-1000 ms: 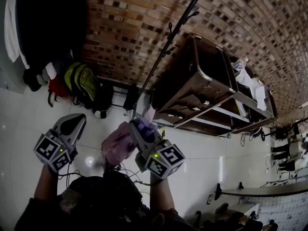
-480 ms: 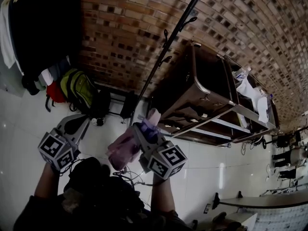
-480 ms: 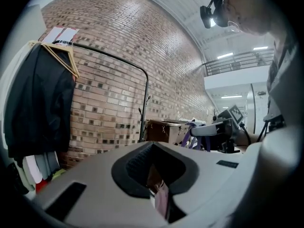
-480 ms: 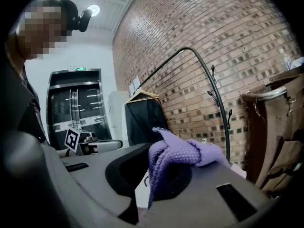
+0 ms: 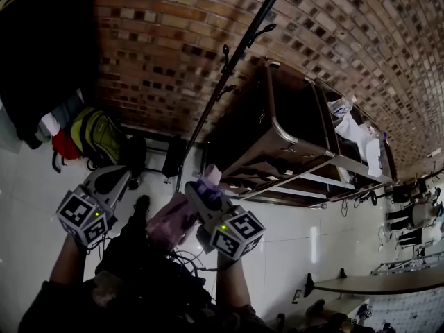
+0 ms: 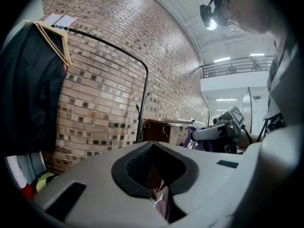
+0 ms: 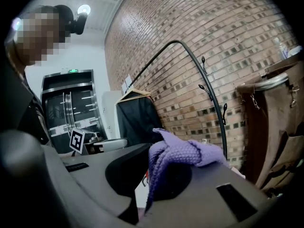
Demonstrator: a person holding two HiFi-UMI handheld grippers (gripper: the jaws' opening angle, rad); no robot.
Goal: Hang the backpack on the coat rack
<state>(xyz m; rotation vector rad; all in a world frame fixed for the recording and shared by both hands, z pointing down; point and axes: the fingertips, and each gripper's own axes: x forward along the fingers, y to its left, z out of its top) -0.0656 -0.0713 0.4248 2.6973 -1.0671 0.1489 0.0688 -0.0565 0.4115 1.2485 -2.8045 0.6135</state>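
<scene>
A pink backpack hangs low in front of me by its purple knitted strap. My right gripper is shut on that strap, which bunches out over the jaws in the right gripper view. My left gripper sits to its left with jaws together and nothing clearly held. The coat rack is a black pole with small hooks, leaning up against the brick wall just beyond the right gripper. In the right gripper view the coat rack curves overhead.
A brown metal-framed cart stands right of the rack. A green backpack and a red bag lie on the floor at the left, under dark hanging clothes. White tiled floor spreads to the right.
The brick wall and rack have drawn closer and the floor bags have slid left in view. The right gripper still holds the strap. The left gripper stays beside it.
</scene>
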